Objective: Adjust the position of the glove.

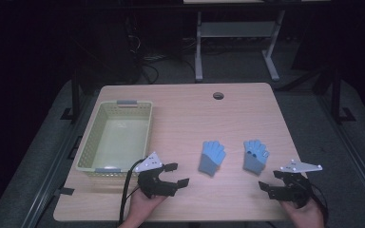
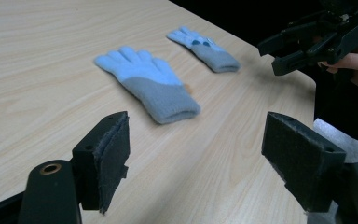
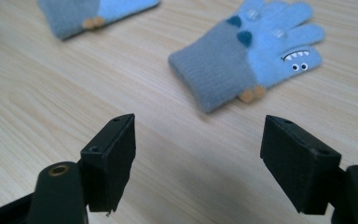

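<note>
With both my left claw (image 1: 173, 174) and right claw (image 1: 270, 181) spread empty near the two blue-and-grey knitted gloves (image 1: 212, 157) lying flat mid-table, I judged a shallow pinch might skid the limp cuff across the smooth wooden table (image 1: 180, 109).

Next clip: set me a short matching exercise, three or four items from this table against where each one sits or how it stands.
Things:
1. basket
2. left glove
3. right glove
4. left gripper

Descriptions:
A. jaws open, nothing between them
B. empty, on the table's left side
C. blue and grey, a toothy face on it
D. blue and grey, nearer the basket

Pairs: 1-B, 2-D, 3-C, 4-A
</note>
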Demonstrator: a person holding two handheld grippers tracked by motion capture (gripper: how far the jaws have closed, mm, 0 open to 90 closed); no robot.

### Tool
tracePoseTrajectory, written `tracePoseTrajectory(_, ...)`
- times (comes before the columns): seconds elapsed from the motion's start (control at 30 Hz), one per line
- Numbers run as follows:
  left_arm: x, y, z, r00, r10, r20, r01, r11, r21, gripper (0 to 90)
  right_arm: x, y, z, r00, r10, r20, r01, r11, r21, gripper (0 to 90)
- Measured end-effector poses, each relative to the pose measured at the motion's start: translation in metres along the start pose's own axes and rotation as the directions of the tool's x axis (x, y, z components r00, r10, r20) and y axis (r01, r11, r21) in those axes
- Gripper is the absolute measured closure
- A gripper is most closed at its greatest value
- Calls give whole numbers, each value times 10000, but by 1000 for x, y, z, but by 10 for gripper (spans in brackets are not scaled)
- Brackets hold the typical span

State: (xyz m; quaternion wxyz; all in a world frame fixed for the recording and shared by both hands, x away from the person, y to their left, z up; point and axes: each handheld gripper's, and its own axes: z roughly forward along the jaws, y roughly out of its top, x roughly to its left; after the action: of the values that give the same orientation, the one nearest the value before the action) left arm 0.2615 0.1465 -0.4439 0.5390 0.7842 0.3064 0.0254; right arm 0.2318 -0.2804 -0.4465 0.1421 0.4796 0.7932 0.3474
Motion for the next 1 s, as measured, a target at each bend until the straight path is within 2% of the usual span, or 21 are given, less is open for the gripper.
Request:
tracePoseTrajectory(0.2,0,0,1,10000,49,14,-49,10000,56,230,-2,3,2,10000,-2,-94,3,10000,50,250)
tracePoseTrajectory(0.43,0,-2,0,10000,25,16,-25,10000,74,230,-5,11,1,9998,65,-187,-68,9998,-187,219)
tracePoseTrajectory(0.63,1,-3,-4,10000,-17,-78,17,10000,-11,230,-8,29,5,9994,-65,-335,66,10000,23,204)
tracePoseTrajectory(0.87,1,-2,-5,10000,6,-87,-7,10000,-57,229,-9,47,5,9987,-452,-219,454,9990,57,215)
tracePoseTrajectory(1.0,1,-2,-4,10000,5,-68,-6,10000,-77,229,-11,56,3,9990,-380,-226,383,9992,119,219)
